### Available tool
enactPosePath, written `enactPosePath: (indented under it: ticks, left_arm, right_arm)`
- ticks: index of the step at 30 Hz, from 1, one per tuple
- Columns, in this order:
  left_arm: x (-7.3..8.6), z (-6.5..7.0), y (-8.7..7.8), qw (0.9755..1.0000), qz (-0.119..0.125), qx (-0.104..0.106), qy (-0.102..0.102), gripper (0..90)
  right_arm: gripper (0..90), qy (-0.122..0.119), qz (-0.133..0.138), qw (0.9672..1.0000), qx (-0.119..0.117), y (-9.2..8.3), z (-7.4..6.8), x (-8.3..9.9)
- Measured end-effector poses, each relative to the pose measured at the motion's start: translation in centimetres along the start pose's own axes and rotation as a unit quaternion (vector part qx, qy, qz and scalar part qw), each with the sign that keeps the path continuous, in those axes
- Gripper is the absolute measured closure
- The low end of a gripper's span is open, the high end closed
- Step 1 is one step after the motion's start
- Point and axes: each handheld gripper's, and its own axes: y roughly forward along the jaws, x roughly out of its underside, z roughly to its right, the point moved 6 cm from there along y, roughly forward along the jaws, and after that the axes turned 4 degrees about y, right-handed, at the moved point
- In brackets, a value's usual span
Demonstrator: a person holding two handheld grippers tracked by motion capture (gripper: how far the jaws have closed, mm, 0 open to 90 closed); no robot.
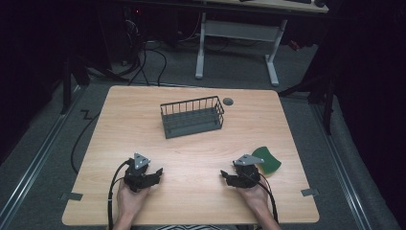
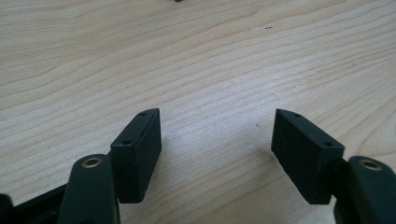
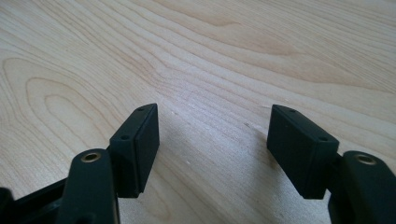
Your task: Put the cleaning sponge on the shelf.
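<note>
Both hand-held grippers, left [image 1: 158,171] and right [image 1: 224,174], gape empty; we'd pinch that soft, light green sponge [image 1: 266,160] by its edge.

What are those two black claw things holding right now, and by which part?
Nothing. The left gripper and the right gripper both stand open over the bare wooden table. The green sponge lies untouched beside the right one.
</note>
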Motion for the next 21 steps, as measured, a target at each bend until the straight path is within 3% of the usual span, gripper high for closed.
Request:
enactPosePath:
  ticks: [3, 6, 12, 17, 21]
  left_arm:
    - [0.1, 0.1, -0.2, 1.0, 0.003, 0.006, -0.004, 34.0]
    - [0.1, 0.1, -0.3, 0.9996, 0.01, 0.026, -0.006, 35.0]
    - [-0.2, -0.2, -0.4, 0.9999, 0.002, 0.016, -0.005, 36.0]
    - [-1.6, -0.2, -0.9, 0.9993, 0.026, 0.019, -0.018, 35.1]
    - [-3.3, 0.1, -1.1, 0.9991, 0.04, 0.011, -0.005, 33.5]
  right_arm:
    - [37.3, 0.003, 0.003, 1.0, -0.003, -0.1, -0.1, 0.0]
    - [41.1, 0.01, 0.01, 0.9999, -0.009, -0.1, -0.3, 0.0]
    - [44.8, 0.012, 0.012, 0.9998, -0.012, 0.3, -0.5, -0.4]
    - [46.2, 0.025, 0.022, 0.9992, -0.023, -0.4, -0.3, -0.7]
    - [48.5, 0.033, 0.035, 0.9985, -0.025, -1.6, 0.5, -1.9]
